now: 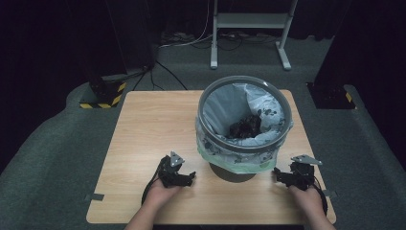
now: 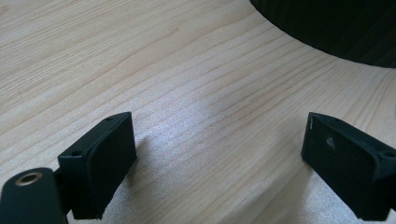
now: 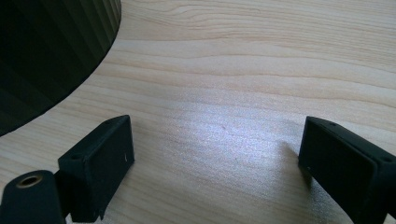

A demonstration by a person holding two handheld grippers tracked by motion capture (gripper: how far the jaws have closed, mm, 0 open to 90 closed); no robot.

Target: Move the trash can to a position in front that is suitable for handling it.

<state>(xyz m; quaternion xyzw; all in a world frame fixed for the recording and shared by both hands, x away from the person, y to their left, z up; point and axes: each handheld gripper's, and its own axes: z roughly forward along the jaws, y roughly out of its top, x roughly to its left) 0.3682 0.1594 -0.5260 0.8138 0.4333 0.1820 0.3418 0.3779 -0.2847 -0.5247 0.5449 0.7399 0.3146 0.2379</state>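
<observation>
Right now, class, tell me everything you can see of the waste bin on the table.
The waste bin is round and grey, upright on the wooden table, right of centre. A thin translucent liner bag with dark specks lines it, folded over the rim, its pale green edge hanging outside. Dark crumpled stuff lies at the bottom. Its dark ribbed base narrows downward. The left gripper and right gripper flank it, both open, neither touching.

bin (image 1: 282,108): grey rim, dark ribbed base
liner (image 1: 225,108): pale grey-white, black speckled print, green hem below rim
table (image 1: 153,124): light wood grain
left gripper (image 1: 191,176): black, grey plate
right gripper (image 1: 276,176): black, grey plate
floor (image 1: 43,158): dark grey
</observation>
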